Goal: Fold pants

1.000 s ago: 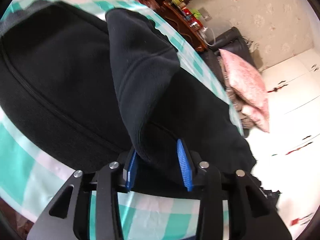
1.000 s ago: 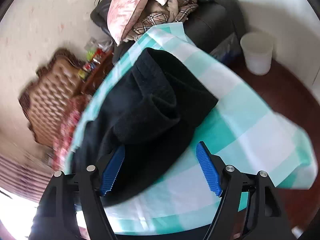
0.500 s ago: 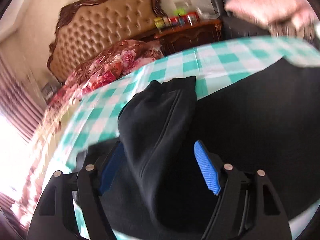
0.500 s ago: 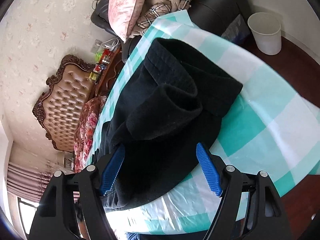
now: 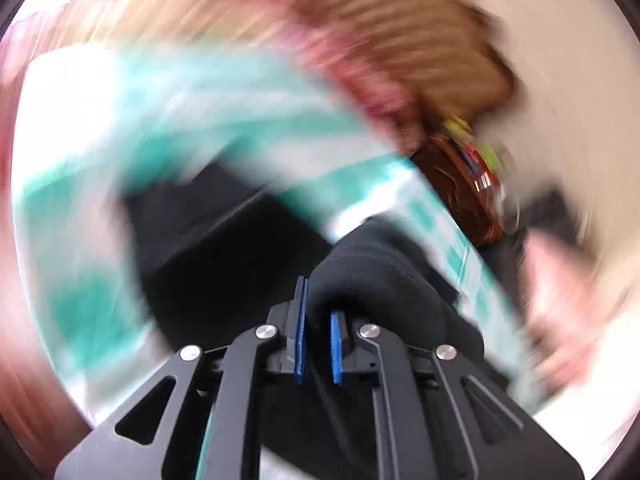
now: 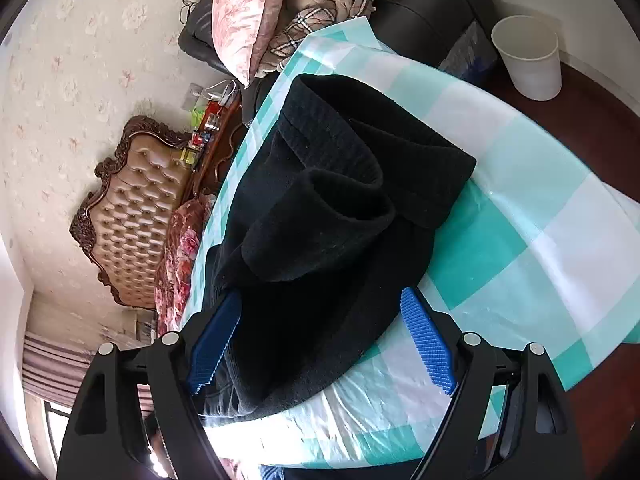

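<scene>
The pants (image 6: 320, 216) are black, thick fleece with a ribbed waistband, lying bunched and partly folded on the bench (image 6: 520, 208), one section doubled over on top. In the blurred left wrist view, a raised fold of the pants (image 5: 372, 280) sits between closed blue pads.

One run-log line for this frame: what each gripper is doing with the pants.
left gripper: jaws shut on black fleece pants | right gripper: jaws open, straddling pants | surface: teal-and-white checked tablecloth | left view: motion-blurred
</scene>
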